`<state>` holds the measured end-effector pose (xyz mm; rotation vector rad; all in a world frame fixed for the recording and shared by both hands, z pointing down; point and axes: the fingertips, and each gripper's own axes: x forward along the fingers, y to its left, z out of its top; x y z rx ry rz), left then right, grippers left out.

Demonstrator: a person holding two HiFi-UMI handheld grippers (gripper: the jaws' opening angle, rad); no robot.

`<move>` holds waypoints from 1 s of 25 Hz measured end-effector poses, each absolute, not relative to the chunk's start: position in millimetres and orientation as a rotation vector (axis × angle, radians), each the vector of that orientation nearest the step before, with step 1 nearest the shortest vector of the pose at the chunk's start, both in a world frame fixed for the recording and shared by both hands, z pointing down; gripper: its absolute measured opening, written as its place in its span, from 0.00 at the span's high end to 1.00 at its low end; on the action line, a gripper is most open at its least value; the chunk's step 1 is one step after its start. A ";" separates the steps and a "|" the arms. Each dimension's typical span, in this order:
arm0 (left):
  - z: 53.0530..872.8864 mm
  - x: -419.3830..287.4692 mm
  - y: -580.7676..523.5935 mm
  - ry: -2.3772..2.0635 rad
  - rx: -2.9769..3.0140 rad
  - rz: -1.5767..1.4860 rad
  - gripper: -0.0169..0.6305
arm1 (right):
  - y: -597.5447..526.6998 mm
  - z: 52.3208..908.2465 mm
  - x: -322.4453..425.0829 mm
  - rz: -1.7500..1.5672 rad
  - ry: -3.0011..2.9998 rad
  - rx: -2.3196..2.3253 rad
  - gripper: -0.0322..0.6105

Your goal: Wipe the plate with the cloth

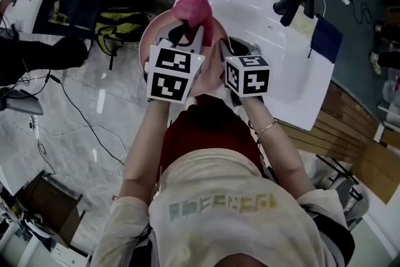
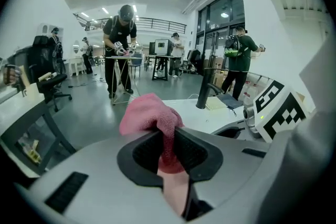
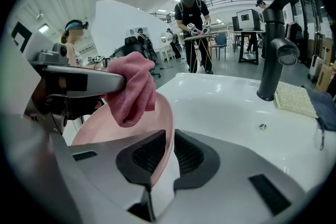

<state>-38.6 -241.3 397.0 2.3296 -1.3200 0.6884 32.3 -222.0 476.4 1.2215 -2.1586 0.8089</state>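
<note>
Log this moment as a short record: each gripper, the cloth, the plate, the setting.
left gripper: shut on the pink cloth
right gripper: shut on the rim of the pink plate
cloth: bunched, over the plate; contact unclear
plate: held by its rim, at the edge of the white sink
faucet: black, standing on the sink

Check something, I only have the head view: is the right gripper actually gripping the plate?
Observer: Yes. The right gripper view shows the right gripper shut on the rim of the pink plate.
Operator: Left one got the cloth?
Observer: The left gripper view shows the left gripper shut on the pink cloth, which bunches above the jaws.
Operator: Cloth on the plate?
Observer: It hangs over the plate's face; I can't tell if it touches.
</note>
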 end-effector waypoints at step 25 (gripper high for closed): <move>460.1 -41.7 -246.4 -1.286 2.199 1.027 0.87 | -225.7 480.2 33.8 0.759 -2.160 1.211 0.83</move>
